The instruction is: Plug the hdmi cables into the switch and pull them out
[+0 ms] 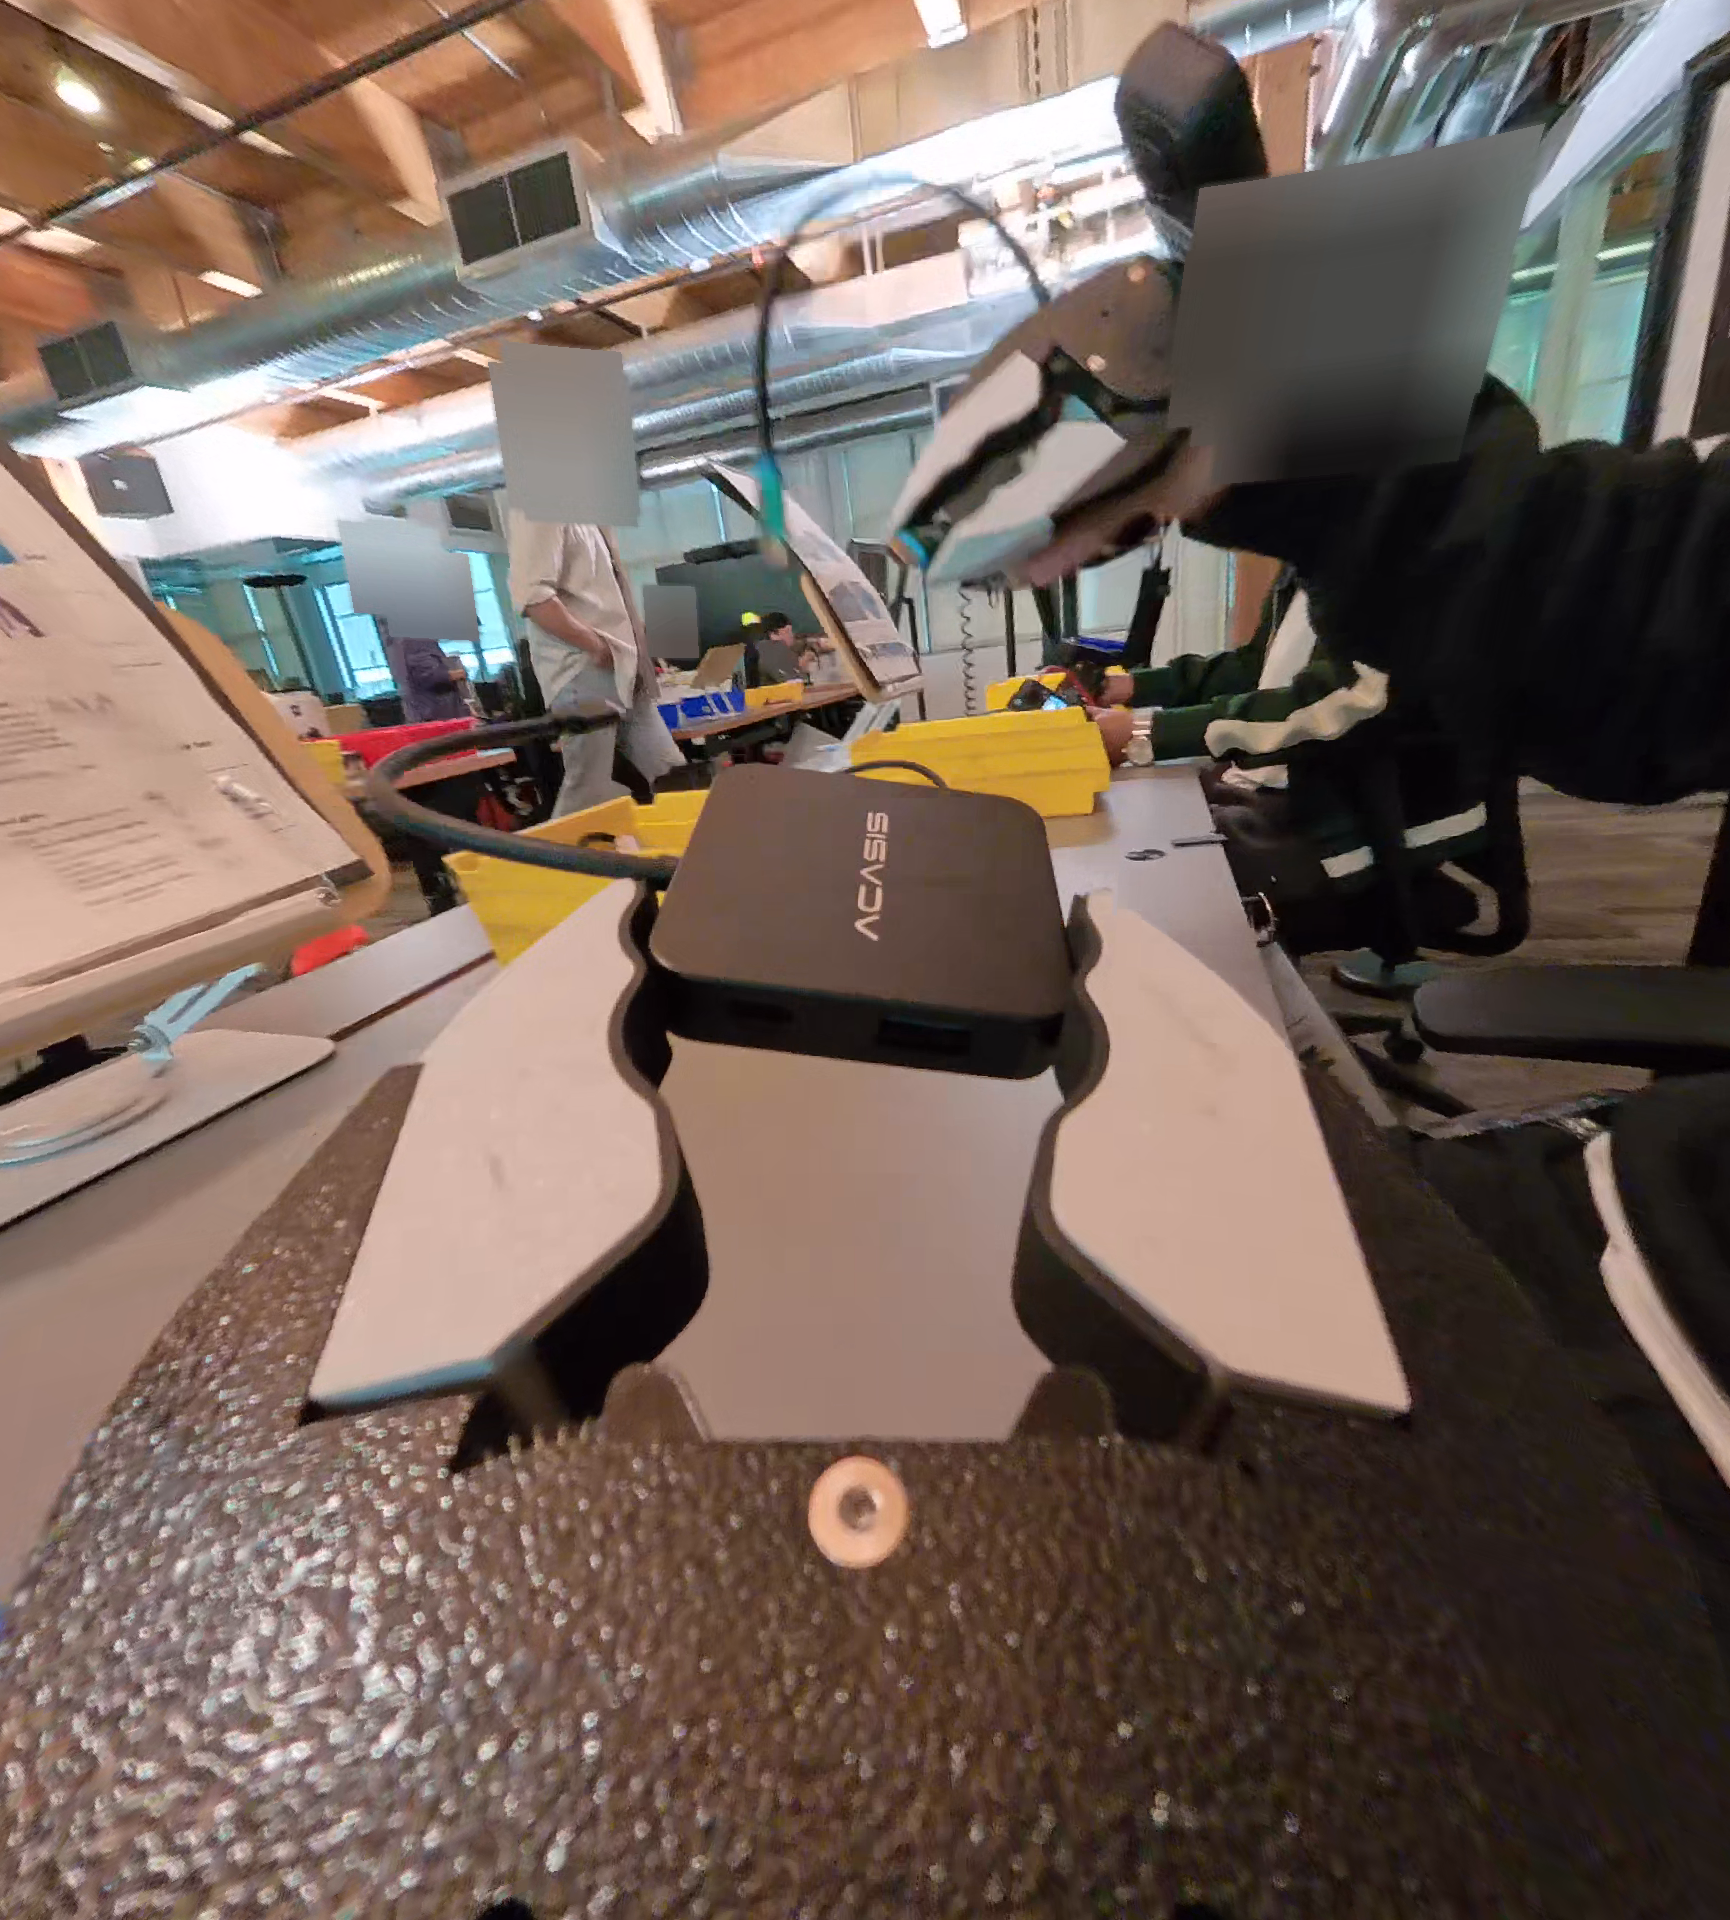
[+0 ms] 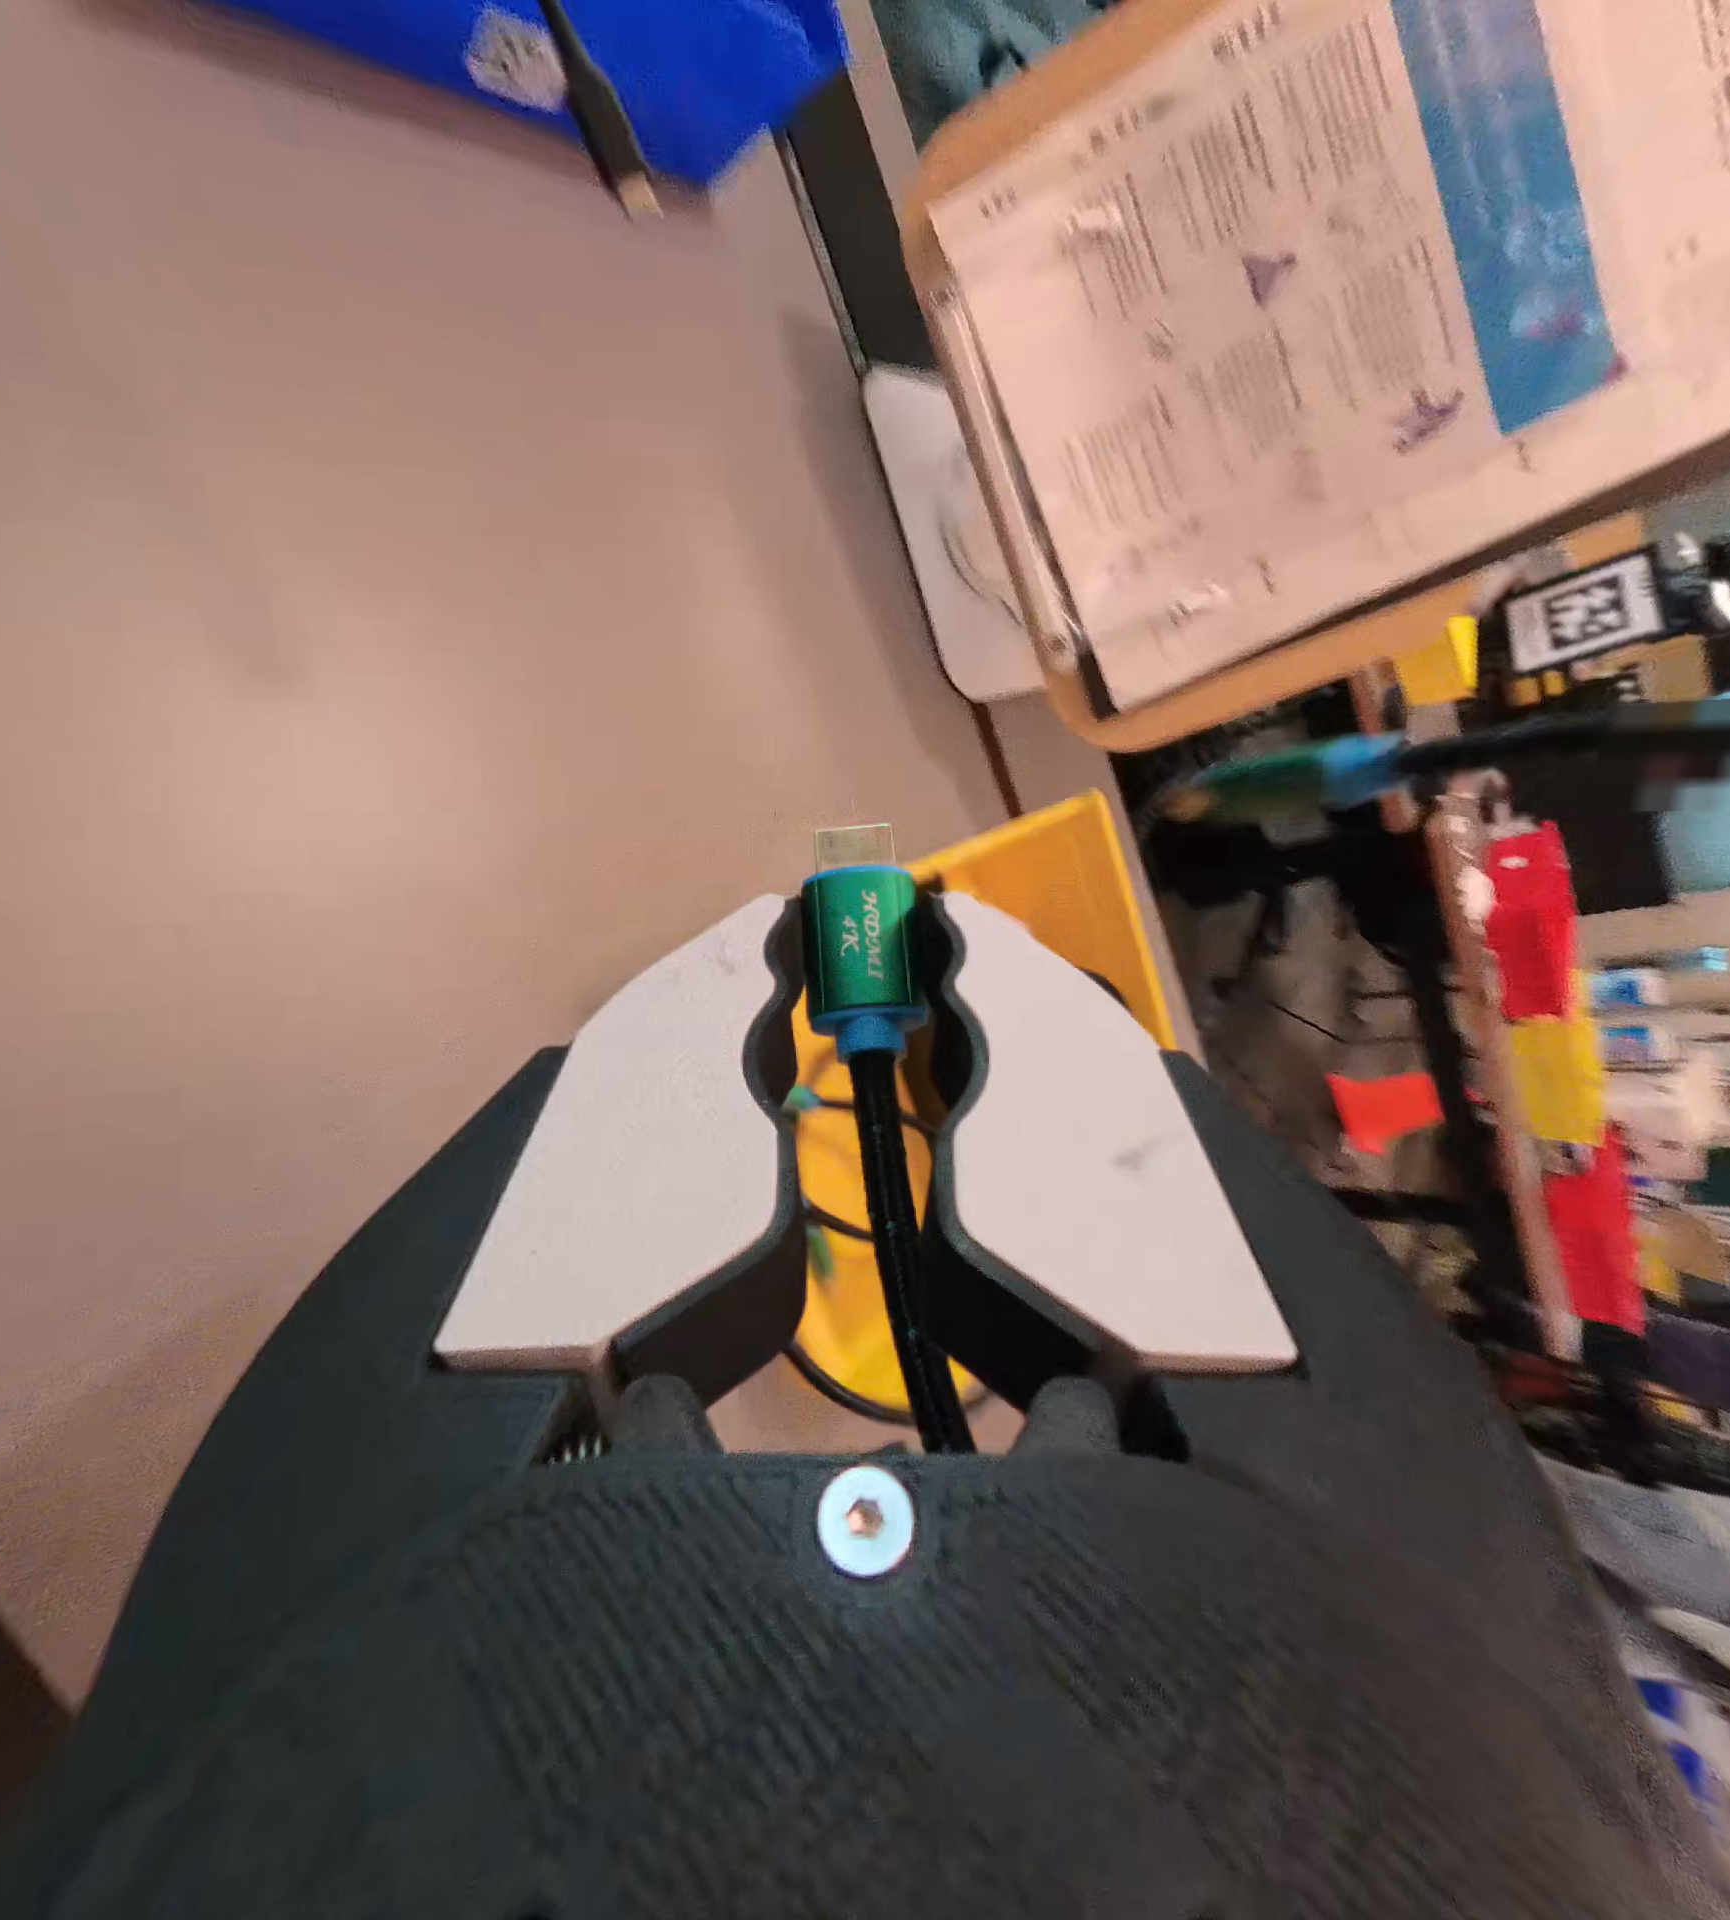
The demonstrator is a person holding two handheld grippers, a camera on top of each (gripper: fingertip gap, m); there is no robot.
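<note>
A black switch box (image 1: 845, 831) sits on the grey table (image 1: 840, 1226). My left gripper (image 1: 859, 920) is shut on its two sides. The two ports on its near face are empty, and a black cable (image 1: 445, 821) runs out from its far left side. My right gripper (image 2: 856, 920) is shut on a green HDMI plug (image 2: 856, 961) whose gold tip (image 2: 853, 844) sticks out past the fingers. Its black braided cable (image 2: 897, 1226) trails back. In the left wrist view the right gripper (image 1: 928, 540) hangs above and behind the switch, cable looping overhead.
A tilted document stand (image 1: 61, 727) is at the left, also in the right wrist view (image 2: 1256, 364). Yellow bins (image 1: 986, 758) lie behind the switch. A blue bin (image 2: 674, 83) holds another cable. A person's black sleeve (image 1: 1463, 623) and an office chair (image 1: 1619, 1008) are right.
</note>
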